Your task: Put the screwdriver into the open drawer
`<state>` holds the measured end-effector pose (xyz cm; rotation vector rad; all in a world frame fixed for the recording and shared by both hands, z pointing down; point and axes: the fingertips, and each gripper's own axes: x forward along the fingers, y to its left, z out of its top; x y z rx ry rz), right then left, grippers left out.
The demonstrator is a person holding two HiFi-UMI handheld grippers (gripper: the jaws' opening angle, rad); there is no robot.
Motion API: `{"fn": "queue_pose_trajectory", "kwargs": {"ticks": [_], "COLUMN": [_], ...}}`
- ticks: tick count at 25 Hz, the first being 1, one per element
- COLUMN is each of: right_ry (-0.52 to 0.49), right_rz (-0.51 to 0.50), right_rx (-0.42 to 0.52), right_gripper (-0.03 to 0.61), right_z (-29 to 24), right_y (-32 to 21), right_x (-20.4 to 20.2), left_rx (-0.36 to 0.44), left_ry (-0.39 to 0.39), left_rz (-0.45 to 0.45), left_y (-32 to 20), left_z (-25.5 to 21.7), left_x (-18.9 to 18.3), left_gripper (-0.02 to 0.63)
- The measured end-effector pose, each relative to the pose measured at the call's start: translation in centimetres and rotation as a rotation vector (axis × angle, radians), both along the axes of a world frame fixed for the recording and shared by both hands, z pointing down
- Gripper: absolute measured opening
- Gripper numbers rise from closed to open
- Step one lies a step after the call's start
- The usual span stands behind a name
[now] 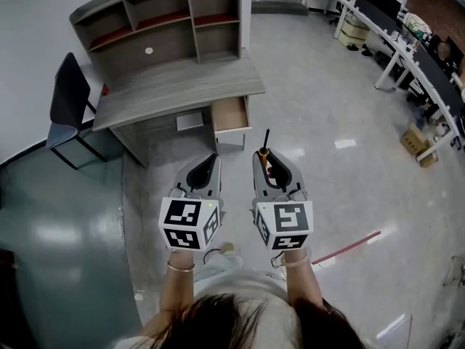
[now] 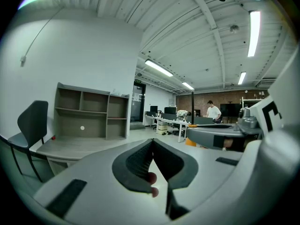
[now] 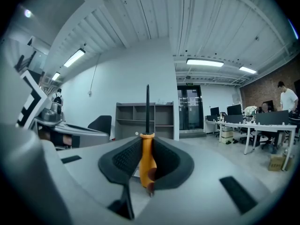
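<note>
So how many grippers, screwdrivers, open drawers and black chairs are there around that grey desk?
Grippers: 2, left gripper and right gripper
Screwdrivers: 1, the screwdriver in the right gripper
Open drawers: 1, the open drawer
Black chairs: 1, the black chair
Total: 5

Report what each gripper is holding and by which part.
The right gripper is shut on the screwdriver, clamping its orange handle; the dark shaft sticks out ahead of the jaws. The left gripper is shut with nothing in it.
</note>
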<state>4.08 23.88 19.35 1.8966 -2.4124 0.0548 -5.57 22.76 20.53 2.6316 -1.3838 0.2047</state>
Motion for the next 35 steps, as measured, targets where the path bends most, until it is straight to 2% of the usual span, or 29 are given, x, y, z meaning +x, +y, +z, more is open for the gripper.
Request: {"fn": "queue_pose_trajectory", "kwargs": {"ticks": [14, 24, 35], "right_ry": [0.025, 0.052, 0.046], "right_rz": [0.057, 0.079, 0.076], "right_rx": [-0.011, -0.009, -0.03], "right_gripper": [0.084, 0.084, 0.084], "right_z": [0.3, 0.0, 1.2], "right_y": [-4.9, -5.3, -6.3], "right_x": [-3.0, -4.6, -4.5], "left_rx": [-0.007, -0.018, -0.04], "left_ry": [0.02, 0.054, 0.051], "left_rz": [0.039, 0.044, 0.032], "left_y": [-4.7, -5.9, -6.7], "left_z": [0.6, 0.9, 2.1], "left_x": [-3.5, -5.7, -6.0], "left_gripper": [0.017, 0.017, 0.017]}}
